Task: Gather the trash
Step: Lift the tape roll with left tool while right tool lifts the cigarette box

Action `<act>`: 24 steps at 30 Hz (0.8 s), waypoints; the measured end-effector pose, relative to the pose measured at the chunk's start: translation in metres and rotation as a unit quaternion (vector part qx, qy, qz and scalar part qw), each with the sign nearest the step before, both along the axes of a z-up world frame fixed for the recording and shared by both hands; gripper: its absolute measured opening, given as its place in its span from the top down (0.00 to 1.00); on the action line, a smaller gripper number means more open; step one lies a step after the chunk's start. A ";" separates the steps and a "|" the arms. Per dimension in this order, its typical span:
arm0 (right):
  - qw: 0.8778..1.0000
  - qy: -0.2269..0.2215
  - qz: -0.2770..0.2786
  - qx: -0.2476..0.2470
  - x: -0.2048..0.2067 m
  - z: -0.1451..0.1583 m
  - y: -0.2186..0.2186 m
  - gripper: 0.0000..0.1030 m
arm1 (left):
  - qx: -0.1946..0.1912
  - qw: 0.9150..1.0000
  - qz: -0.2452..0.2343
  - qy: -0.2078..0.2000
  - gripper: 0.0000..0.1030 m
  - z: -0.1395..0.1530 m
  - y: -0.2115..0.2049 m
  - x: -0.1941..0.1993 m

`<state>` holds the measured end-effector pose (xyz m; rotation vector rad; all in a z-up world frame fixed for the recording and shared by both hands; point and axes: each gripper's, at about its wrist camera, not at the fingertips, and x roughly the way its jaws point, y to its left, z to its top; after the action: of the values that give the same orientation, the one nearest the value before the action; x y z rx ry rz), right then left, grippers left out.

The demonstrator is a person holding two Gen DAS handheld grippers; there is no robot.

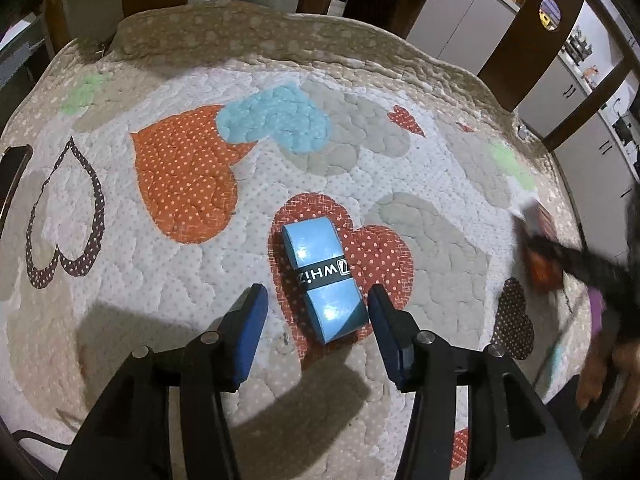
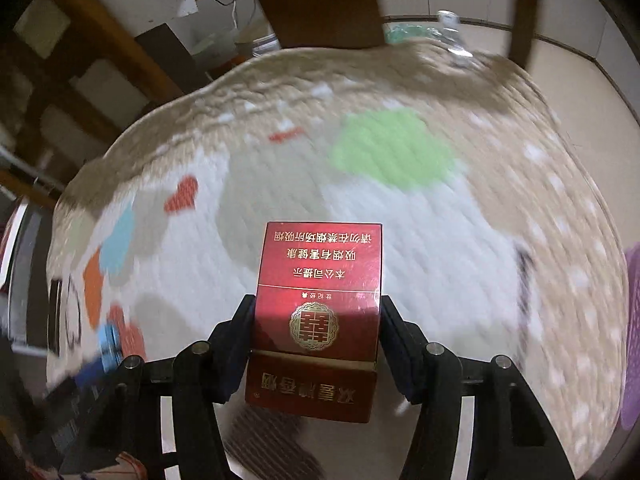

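A light blue wrapped roll with a black "WHIZ" band (image 1: 323,280) lies on the quilted heart-pattern cloth (image 1: 192,264). My left gripper (image 1: 316,300) is open, one finger on each side of the roll's near end, not touching it. My right gripper (image 2: 318,316) is shut on a red cigarette pack with gold Chinese lettering (image 2: 318,304) and holds it above the cloth (image 2: 440,240). In the left wrist view the right gripper shows blurred at the right edge with the red pack (image 1: 542,256). The blue roll shows blurred at lower left in the right wrist view (image 2: 108,344).
Dark wooden chair backs (image 1: 516,36) stand around the table's far edge. A dark phone-like object (image 1: 14,172) lies at the left edge. A crumpled clear plastic piece (image 2: 452,36) lies at the far edge. A purple item (image 2: 632,320) sits at the right.
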<state>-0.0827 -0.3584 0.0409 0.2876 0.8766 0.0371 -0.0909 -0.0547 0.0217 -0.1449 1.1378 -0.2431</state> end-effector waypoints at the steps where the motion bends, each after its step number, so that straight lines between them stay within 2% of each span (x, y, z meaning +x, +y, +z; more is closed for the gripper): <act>1: 1.000 -0.011 -0.003 -0.008 -0.015 -0.004 -0.006 0.39 | 0.004 1.000 0.002 0.000 0.51 0.000 -0.001 0.002; 6: 0.997 -0.070 -0.022 -0.034 -0.054 -0.015 -0.033 0.38 | 0.020 1.000 0.019 0.000 0.39 0.000 -0.013 0.011; 9: 0.993 -0.105 -0.028 -0.034 -0.076 -0.022 -0.045 0.38 | 0.073 0.997 0.022 -0.006 0.39 -0.002 -0.030 0.007; 10: 0.993 -0.111 -0.029 -0.032 -0.081 -0.024 -0.045 0.38 | 0.083 0.996 0.023 -0.008 0.43 -0.003 -0.034 0.006; 11: 0.993 -0.114 -0.029 -0.032 -0.081 -0.024 -0.044 0.38 | 0.085 0.996 0.023 -0.013 0.55 -0.001 -0.038 0.003; 13: 0.992 -0.118 -0.027 -0.038 -0.084 -0.025 -0.044 0.38 | 0.072 0.997 0.019 -0.012 0.69 0.002 -0.047 -0.004; 16: 0.991 -0.124 -0.025 -0.047 -0.091 -0.026 -0.044 0.38 | 0.051 0.999 0.005 -0.012 0.70 0.005 -0.061 -0.017; 24: 0.985 -0.152 -0.040 -0.073 -0.106 -0.026 -0.042 0.39 | 0.090 0.990 -0.072 -0.079 0.70 0.031 -0.113 -0.050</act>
<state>-0.1886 -0.4006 0.0148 0.1737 0.5612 -0.0560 -0.1414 -0.1676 0.0525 0.1156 1.0080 -0.2745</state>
